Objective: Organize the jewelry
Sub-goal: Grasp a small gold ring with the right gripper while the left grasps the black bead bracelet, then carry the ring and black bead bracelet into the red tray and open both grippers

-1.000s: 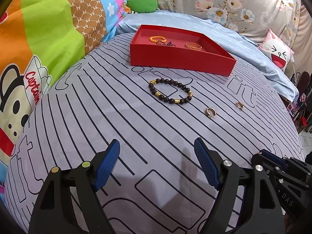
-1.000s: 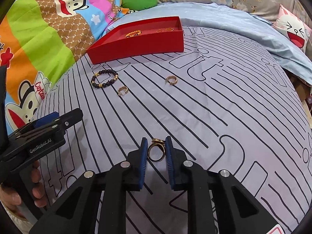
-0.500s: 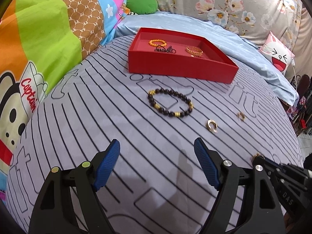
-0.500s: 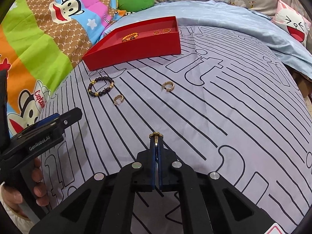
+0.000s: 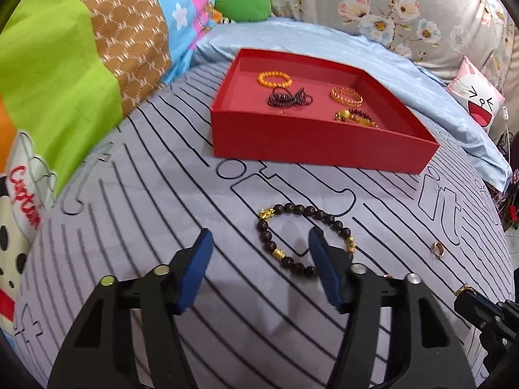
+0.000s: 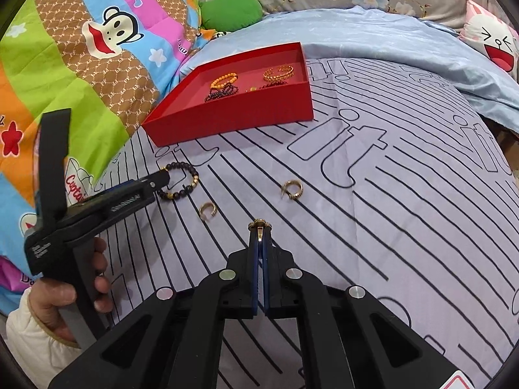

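A red tray [image 5: 318, 149] [image 6: 233, 120] at the back of the bed holds several bracelets. A dark bead bracelet with gold charms [image 5: 292, 214] [image 6: 191, 175] lies on the striped sheet. My left gripper [image 5: 259, 246] is open, its right finger over the bracelet's near side; it also shows in the right wrist view [image 6: 162, 178]. My right gripper [image 6: 259, 236] is shut on a gold ring [image 6: 259, 225], held above the sheet; it also shows in the left wrist view [image 5: 464, 290]. Two more gold rings [image 6: 207, 209] [image 6: 293, 189] lie loose on the sheet; one shows in the left wrist view [image 5: 438, 248].
A colourful cartoon quilt [image 5: 65, 81] is piled on the left. A green cushion [image 5: 241, 1] and a cat-face pillow [image 5: 476, 100] sit at the back. A light blue sheet [image 6: 389, 29] lies behind the tray. The bed's edge drops off at the right.
My left gripper has moved forward to the bead bracelet. My right gripper shut on the gold ring, lifted it and moved toward the tray.
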Motion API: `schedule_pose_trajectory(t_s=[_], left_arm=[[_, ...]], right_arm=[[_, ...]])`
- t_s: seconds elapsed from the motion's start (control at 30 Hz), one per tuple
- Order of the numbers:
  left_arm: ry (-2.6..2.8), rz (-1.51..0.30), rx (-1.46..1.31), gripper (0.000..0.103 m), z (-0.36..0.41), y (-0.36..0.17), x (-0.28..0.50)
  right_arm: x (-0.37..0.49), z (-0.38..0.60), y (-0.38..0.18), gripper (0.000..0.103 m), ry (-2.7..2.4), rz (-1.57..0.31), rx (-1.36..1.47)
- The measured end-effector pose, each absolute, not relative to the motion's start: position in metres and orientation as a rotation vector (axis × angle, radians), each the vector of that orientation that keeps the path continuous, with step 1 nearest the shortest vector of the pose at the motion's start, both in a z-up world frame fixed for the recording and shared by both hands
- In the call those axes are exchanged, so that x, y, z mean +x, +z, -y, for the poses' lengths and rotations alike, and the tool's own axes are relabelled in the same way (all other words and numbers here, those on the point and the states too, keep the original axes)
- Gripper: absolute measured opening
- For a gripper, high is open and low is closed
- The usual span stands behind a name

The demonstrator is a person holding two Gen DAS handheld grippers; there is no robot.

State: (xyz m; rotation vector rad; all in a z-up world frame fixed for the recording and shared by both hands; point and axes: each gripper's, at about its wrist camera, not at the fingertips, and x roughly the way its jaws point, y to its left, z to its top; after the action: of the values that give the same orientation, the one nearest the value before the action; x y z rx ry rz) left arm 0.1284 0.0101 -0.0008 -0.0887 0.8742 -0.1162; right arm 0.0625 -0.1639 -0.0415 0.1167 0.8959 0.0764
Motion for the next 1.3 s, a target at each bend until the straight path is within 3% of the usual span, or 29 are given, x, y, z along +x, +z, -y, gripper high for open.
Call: schedule_pose_trajectory(t_s=[0.1, 0.2, 0.37, 0.47, 0.8, 1.3], left_arm=[[-0.121, -0.873, -0.095, 0.053, -0.009, 0.000, 0.133], [-0.115, -0.878, -0.077, 0.045, -0.006, -0.001, 0.135], [-0.135, -0.879, -0.068, 0.019, -0.003, -0.001, 0.135], [-0.144, -0.882, -0.080, 0.009, -0.005, -0.001, 0.135], [-0.195, -0.883, -0.112, 0.008, -0.006, 0.011, 0.124], [-0.291, -0.773, -0.085, 0.008, 0.005, 0.078, 0.112]], right_arm=[[0.067, 0.164, -0.041, 0.002, 0.084, -0.896, 0.126], [0.073, 0.165, -0.042, 0.002, 0.096, -0.901, 0.148], [0.075, 0.166, -0.042, 0.002, 0.094, -0.899, 0.148], [0.075, 0.166, -0.041, 0.002, 0.092, -0.897, 0.147], [0.068, 0.166, -0.028, 0.002, 0.090, -0.871, 0.138], [0.080, 0.159, 0.006, 0.002, 0.119, -0.794, 0.099]])
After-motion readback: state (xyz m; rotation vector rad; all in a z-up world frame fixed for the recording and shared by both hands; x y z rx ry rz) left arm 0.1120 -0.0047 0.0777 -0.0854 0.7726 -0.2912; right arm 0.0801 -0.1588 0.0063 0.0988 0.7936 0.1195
